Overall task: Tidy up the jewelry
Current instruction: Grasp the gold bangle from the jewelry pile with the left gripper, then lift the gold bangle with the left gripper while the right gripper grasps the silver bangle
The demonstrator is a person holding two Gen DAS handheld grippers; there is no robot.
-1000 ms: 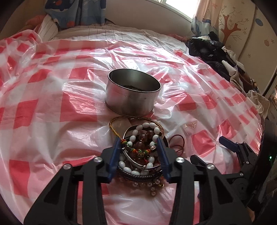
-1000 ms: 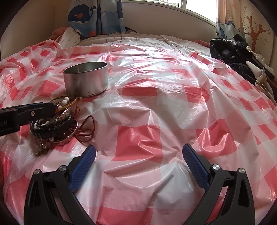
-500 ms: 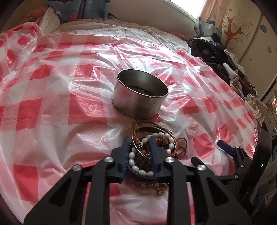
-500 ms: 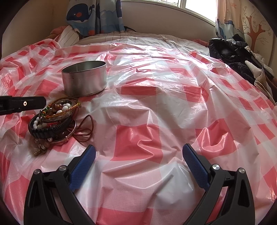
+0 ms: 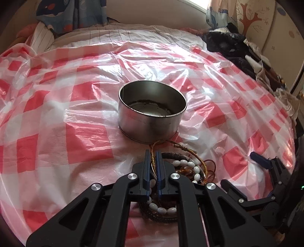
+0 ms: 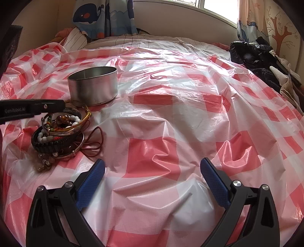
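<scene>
A pile of bracelets (image 6: 58, 131) lies on the red-and-white checked plastic sheet, just in front of a round metal tin (image 5: 152, 110). The pile holds a white bead bracelet (image 5: 187, 167), a dark woven band (image 6: 51, 145) and a gold braided bangle (image 5: 153, 161). My left gripper (image 5: 153, 153) is shut on the gold braided bangle, above the pile; it also shows in the right wrist view (image 6: 57, 106). My right gripper (image 6: 152, 167) is open and empty, over the sheet to the right of the pile. The tin also shows in the right wrist view (image 6: 93, 87).
A thin red-brown cord loop (image 6: 95, 140) lies at the pile's right side. Dark clothes (image 6: 254, 57) are heaped at the bed's far right. A striped pillow (image 6: 76, 39) and a whale-print curtain (image 6: 102, 17) are at the back.
My left gripper closed from open around the pile to shut on the gold bangle and moved toward the tin. The right gripper stayed still and open.
</scene>
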